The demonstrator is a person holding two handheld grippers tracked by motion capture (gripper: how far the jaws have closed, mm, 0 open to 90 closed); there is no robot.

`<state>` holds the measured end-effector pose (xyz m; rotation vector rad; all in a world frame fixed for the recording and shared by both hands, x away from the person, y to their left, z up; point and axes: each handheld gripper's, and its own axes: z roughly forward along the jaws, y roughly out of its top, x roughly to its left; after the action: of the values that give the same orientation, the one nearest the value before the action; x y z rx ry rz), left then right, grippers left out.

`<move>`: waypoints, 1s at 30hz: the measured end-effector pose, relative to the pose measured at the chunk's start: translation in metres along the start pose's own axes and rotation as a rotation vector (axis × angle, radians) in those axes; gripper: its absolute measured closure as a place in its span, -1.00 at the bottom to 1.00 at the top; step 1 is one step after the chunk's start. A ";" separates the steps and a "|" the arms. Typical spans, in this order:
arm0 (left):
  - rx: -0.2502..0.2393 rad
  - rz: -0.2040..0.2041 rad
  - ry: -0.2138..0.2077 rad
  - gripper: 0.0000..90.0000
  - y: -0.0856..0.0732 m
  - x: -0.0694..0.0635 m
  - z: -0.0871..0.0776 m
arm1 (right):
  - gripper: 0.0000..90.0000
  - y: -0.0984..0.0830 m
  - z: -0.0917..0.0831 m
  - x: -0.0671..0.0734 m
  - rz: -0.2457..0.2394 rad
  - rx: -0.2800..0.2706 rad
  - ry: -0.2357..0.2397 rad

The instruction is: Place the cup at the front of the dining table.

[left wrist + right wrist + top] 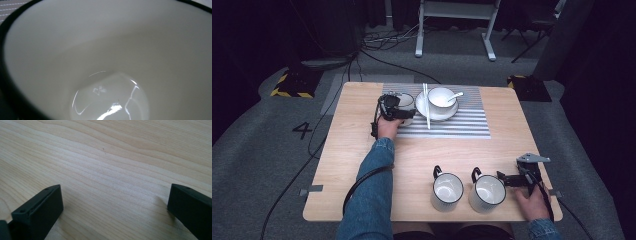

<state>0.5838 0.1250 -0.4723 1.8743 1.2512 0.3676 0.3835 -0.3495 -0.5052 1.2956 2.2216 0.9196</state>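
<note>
pale wood table [422,160] on grey carpet [257,150], dark room. left gripper [398,111] at mug [406,102] on striped mat [462,125], grip unclear. right gripper [113,207] wide open, empty.

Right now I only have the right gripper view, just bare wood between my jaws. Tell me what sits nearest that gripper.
Observer: The right gripper rests on the table near its front right corner, jaws apart, beside a white mug with a dark rim.
Operator: Say what else stands along that front edge.
Observer: A second matching mug stands just left of the first, handle pointing away from the person.
Operator: Report the left gripper.
Observer: The left gripper is at a third mug on the striped placemat; its own view looks down into that mug's white inside.
Operator: List what is next to it.
Observer: A bowl with a spoon on a plate, chopsticks laid across.
</note>
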 end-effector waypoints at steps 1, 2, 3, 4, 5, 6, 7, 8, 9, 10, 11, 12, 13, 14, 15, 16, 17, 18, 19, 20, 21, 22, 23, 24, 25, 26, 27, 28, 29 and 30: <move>0.002 0.003 0.001 -0.93 -0.001 -0.002 0.001 | -0.99 0.000 0.000 0.000 0.000 0.000 0.000; 0.002 0.003 0.001 -0.93 -0.001 -0.002 0.001 | -0.99 0.000 0.000 0.000 0.000 0.000 0.000; 0.002 0.018 0.001 -0.93 -0.004 -0.004 0.003 | -0.99 0.000 0.000 0.000 0.000 0.000 0.000; -0.003 0.024 0.009 -0.93 -0.004 -0.004 0.003 | -0.99 0.000 0.000 0.000 -0.001 -0.001 -0.001; -0.011 0.023 0.008 -0.93 -0.005 -0.004 0.003 | -0.99 0.000 0.000 0.000 -0.002 -0.001 -0.001; -0.016 0.019 0.006 -0.93 -0.007 -0.004 0.002 | -0.99 0.000 0.000 0.000 -0.002 0.000 -0.001; -0.025 0.018 -0.003 -0.93 -0.009 -0.002 0.001 | -0.99 0.000 0.000 0.000 -0.002 0.000 -0.001; -0.033 0.015 -0.012 -0.93 -0.010 -0.002 0.001 | -0.99 0.000 0.000 0.000 -0.002 -0.001 -0.001; -0.038 0.024 -0.009 -0.93 -0.011 -0.002 0.001 | -0.99 0.000 0.000 0.000 -0.002 0.000 -0.001; -0.044 0.041 -0.009 -0.94 -0.014 -0.002 0.000 | -0.99 0.000 0.000 0.000 -0.001 -0.001 -0.001; -0.045 0.049 -0.011 -0.94 -0.014 -0.003 0.000 | -0.99 0.000 0.000 0.000 -0.002 -0.001 -0.001; -0.049 0.055 -0.004 -0.94 -0.015 -0.004 0.000 | -0.99 0.000 0.000 0.000 -0.001 0.000 -0.001; -0.056 0.072 0.006 -0.94 -0.017 -0.004 0.000 | -0.99 0.000 0.000 0.000 -0.001 0.000 -0.001; -0.058 0.072 0.009 -0.94 -0.018 -0.006 0.000 | -0.99 0.000 0.000 0.000 -0.002 -0.001 -0.002; -0.067 0.075 0.017 -0.94 -0.019 -0.008 0.000 | -0.99 0.000 0.000 0.000 -0.007 0.001 -0.006; -0.071 0.088 0.025 -0.94 -0.021 -0.009 0.000 | -0.99 0.000 0.000 0.000 0.001 -0.002 -0.002; -0.073 0.097 0.028 -0.94 -0.022 -0.009 0.000 | -0.99 0.000 0.000 0.000 0.001 -0.002 -0.002; -0.082 0.103 0.032 -0.94 -0.023 -0.010 0.000 | -0.99 0.000 0.000 0.000 -0.004 0.001 -0.006; -0.087 0.113 0.040 -0.94 -0.024 -0.010 0.001 | -0.99 0.000 0.000 0.000 -0.005 0.001 -0.006; -0.078 0.124 0.049 -0.94 -0.024 -0.011 0.000 | -0.99 0.000 0.000 0.000 -0.005 0.002 -0.006; -0.074 0.132 0.052 -0.94 -0.024 -0.012 0.000 | -0.99 0.000 0.000 0.000 -0.005 0.000 -0.006; -0.064 0.138 0.060 -0.94 -0.024 -0.013 0.000 | -0.99 0.000 0.000 0.000 -0.001 0.000 -0.003; -0.061 0.139 0.067 -0.94 -0.025 -0.014 -0.001 | -0.99 0.000 0.000 0.000 0.000 -0.001 -0.003; -0.061 0.139 0.067 -0.95 -0.025 -0.014 -0.001 | -0.99 0.000 0.000 0.000 0.000 -0.001 -0.003; -0.061 0.123 0.056 -0.95 -0.025 -0.014 0.000 | -0.99 0.000 0.000 0.000 -0.001 -0.001 -0.003; -0.054 0.122 0.069 -0.95 -0.025 -0.014 -0.001 | -0.99 0.000 0.000 0.000 -0.005 0.001 -0.007; -0.055 0.113 0.070 -0.95 -0.025 -0.014 -0.001 | -0.99 0.000 0.000 0.000 -0.001 -0.001 -0.004; -0.047 0.073 0.060 -0.96 -0.024 -0.015 -0.001 | -0.99 0.000 0.000 0.000 -0.001 -0.001 -0.003; -0.037 0.057 0.062 -0.99 -0.024 -0.015 -0.002 | -0.99 0.000 0.000 0.000 0.000 -0.001 -0.003; -0.031 0.020 0.049 -1.00 -0.023 -0.015 -0.003 | -0.99 0.000 0.000 0.000 -0.001 -0.001 -0.003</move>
<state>0.5607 0.1170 -0.4856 1.8627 1.2533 0.4434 0.3832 -0.3493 -0.5051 1.2949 2.2194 0.9175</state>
